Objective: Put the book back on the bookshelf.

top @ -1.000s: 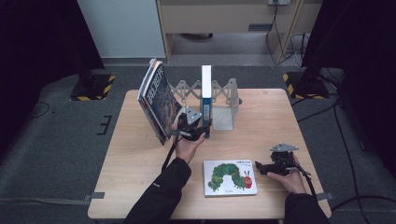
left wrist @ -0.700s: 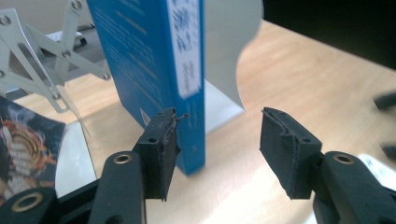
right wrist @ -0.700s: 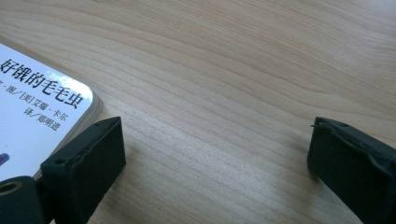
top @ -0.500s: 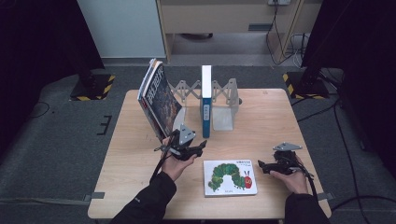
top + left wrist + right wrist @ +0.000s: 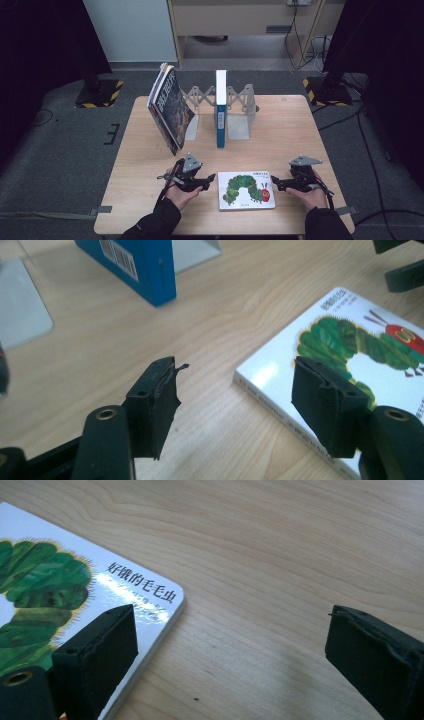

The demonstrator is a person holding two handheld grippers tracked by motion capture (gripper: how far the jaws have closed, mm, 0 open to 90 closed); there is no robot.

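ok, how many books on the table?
3. A dark-covered book leaning at the rack's left end, a blue book upright in the rack, and a caterpillar book flat between the grippers.

Overhead view; both close gripper views share the caterpillar book (image 5: 246, 189).

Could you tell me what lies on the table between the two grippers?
In the high view, the caterpillar picture book lies flat between the left gripper and the right gripper, both open.

Wood table (image 5: 300, 125) on grey carpet (image 5: 60, 150), dark curtains (image 5: 40, 40), cabinet (image 5: 240, 20) behind.
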